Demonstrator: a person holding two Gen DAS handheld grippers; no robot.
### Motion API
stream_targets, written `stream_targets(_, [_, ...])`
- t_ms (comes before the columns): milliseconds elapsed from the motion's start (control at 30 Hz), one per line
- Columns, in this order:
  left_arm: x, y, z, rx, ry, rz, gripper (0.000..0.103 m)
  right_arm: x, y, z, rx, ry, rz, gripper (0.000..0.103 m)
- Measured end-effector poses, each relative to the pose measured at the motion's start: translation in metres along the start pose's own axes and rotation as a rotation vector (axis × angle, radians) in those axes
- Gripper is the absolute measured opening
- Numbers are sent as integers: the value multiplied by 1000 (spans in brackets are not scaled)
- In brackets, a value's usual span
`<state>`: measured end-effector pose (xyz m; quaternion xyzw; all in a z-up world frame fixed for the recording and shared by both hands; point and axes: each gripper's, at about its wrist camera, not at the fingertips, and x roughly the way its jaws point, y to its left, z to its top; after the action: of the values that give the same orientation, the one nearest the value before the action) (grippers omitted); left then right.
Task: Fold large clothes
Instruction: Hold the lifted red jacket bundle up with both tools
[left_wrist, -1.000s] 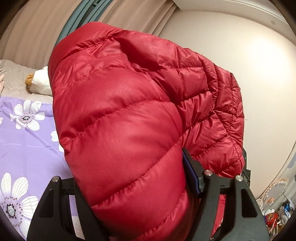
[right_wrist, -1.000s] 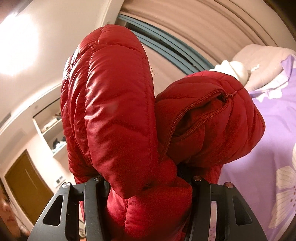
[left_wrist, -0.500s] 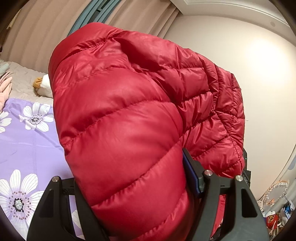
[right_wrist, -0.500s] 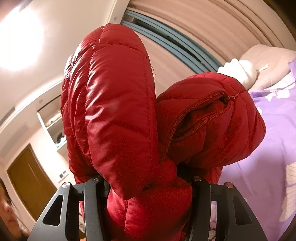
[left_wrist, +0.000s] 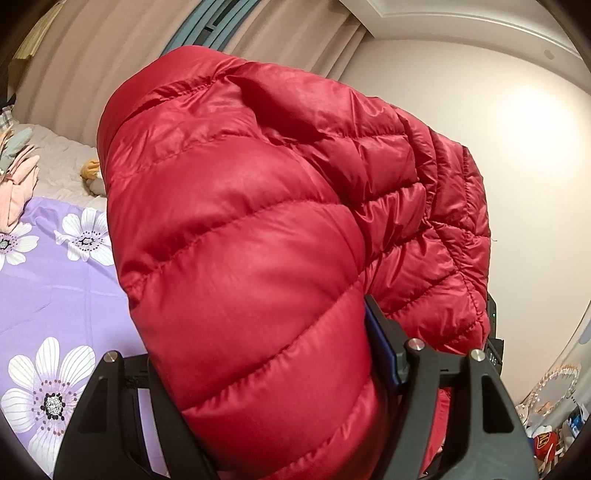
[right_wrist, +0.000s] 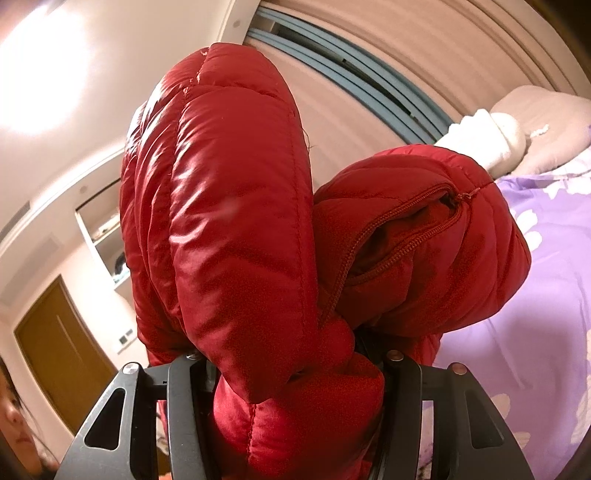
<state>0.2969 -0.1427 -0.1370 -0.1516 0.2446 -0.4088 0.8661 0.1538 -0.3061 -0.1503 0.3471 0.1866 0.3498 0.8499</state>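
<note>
Red quilted down jacket (left_wrist: 258, 229) is off the bed, bunched thick in both grippers and carried above the purple floral bedsheet (left_wrist: 55, 295).

Left gripper (left_wrist: 266, 387): jaws held wide apart by a thick wad of padded panel, pads pressing on it from both sides; the blue pad of one finger (left_wrist: 380, 343) is sunk into the fabric. The bulk balloons up ahead of the lens and hides most of the room.

Right gripper (right_wrist: 295, 398): jaws about half apart, clamped on a gathered section of the same jacket. Two lobes rise from this grip, a tall quilted panel on the left of the view and a shorter bulge on the right with an open zipper (right_wrist: 402, 243) running across it, probably a pocket or front edge.

Judgement: two separate grips are used so the bulky garment can be spread and laid flat on the sheet before any fold; lifted clear, it does not drag.

Sheet lies below and to the side in both views. Toward the head of the bed: a beige pillow (right_wrist: 546, 125) and a white plush toy (right_wrist: 487, 144).

Risk: slippery shell, lofty fill; a grip could creep.
</note>
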Motion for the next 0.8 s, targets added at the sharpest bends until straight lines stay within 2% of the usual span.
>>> stream_targets(367, [3,2,-12,-27,-10,12,70,1,-20,19,-3,41,10,56])
stream_targets(800, [2,7,-31,-75,-16,18,70,0,-22,38,-9,96,-1,56])
